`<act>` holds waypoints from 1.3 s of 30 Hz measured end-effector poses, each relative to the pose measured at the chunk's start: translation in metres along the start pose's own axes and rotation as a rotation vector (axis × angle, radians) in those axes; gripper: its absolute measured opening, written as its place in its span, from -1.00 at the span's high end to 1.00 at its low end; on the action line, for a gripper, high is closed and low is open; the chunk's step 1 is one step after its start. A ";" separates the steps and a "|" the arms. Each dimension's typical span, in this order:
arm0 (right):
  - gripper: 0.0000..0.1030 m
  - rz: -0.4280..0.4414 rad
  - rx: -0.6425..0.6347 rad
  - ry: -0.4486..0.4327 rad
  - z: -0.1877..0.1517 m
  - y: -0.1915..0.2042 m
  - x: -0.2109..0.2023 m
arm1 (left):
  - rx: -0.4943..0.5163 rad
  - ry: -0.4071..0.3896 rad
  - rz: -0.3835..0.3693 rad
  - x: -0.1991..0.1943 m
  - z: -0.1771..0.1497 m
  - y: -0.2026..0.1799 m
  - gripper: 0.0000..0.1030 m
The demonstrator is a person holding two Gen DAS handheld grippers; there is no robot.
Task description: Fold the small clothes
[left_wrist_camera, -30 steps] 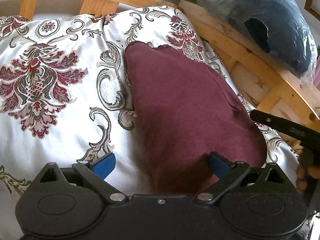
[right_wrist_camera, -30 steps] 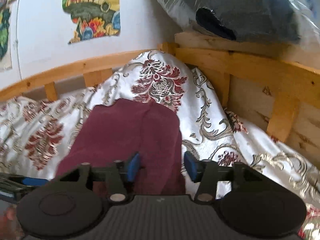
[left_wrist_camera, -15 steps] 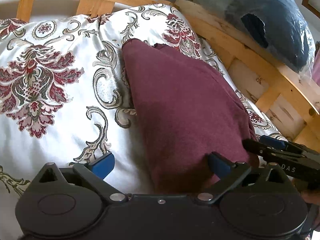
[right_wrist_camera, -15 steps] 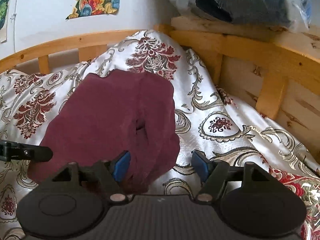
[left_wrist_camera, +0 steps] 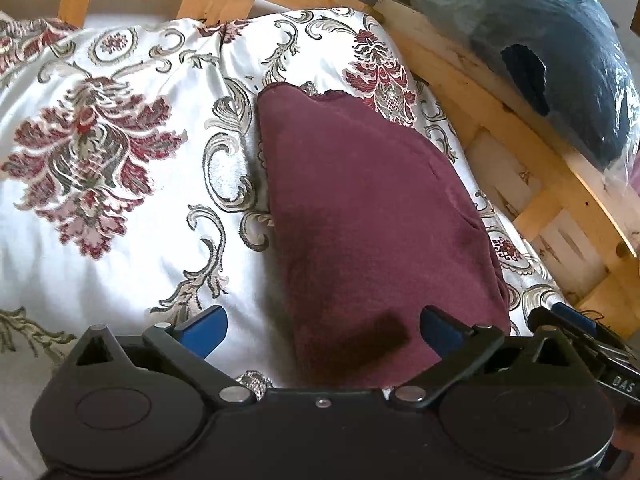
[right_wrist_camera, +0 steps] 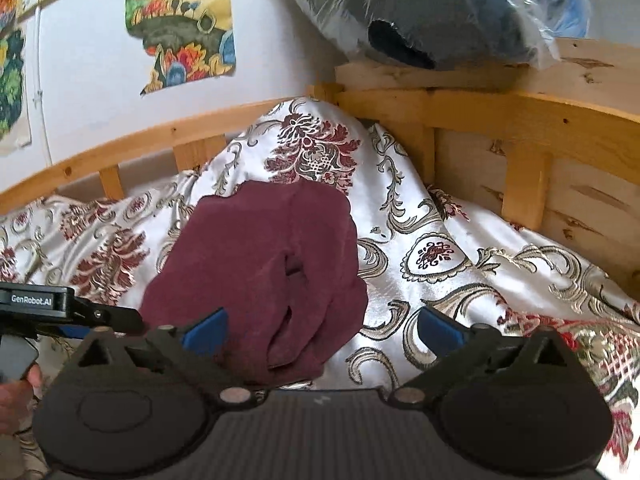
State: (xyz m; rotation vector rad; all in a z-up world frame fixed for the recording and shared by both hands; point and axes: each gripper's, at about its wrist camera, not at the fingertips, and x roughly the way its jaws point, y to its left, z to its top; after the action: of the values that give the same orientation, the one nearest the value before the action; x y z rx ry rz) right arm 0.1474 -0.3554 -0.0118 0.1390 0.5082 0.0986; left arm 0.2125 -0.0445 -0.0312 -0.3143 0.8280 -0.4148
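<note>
Your folded garment [left_wrist_camera: 372, 216] lay on the bedspread [left_wrist_camera: 120, 240], bed rail [left_wrist_camera: 500, 120] behind it, bagged bundle [left_wrist_camera: 560, 60] atop that rail.

Bedroom in a home: wooden bed frame [right_wrist_camera: 460, 108], patterned satin bedspread [left_wrist_camera: 120, 200], colourful pictures [right_wrist_camera: 184, 24] on the wall, bagged bedding [right_wrist_camera: 440, 12] stored on the frame.

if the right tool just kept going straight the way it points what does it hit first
Most likely the maroon garment: the right tool, its jaws just opened wide with nothing gripped, points down at the cloth's near right edge. Slightly further right it would meet the patterned bedspread instead; depth is unclear.
</note>
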 end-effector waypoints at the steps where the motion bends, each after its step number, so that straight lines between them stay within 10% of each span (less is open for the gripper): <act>1: -1.00 0.005 0.006 -0.001 0.000 0.000 -0.001 | 0.007 -0.002 0.009 -0.003 0.001 -0.002 -0.98; 39: -1.00 0.060 0.118 0.072 0.028 -0.042 0.028 | -0.047 -0.047 -0.059 0.000 0.006 0.013 -0.99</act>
State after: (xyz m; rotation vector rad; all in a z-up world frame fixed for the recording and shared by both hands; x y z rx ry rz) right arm 0.1880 -0.3962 -0.0081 0.2674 0.5821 0.1329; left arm 0.2197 -0.0320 -0.0330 -0.3915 0.7850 -0.4423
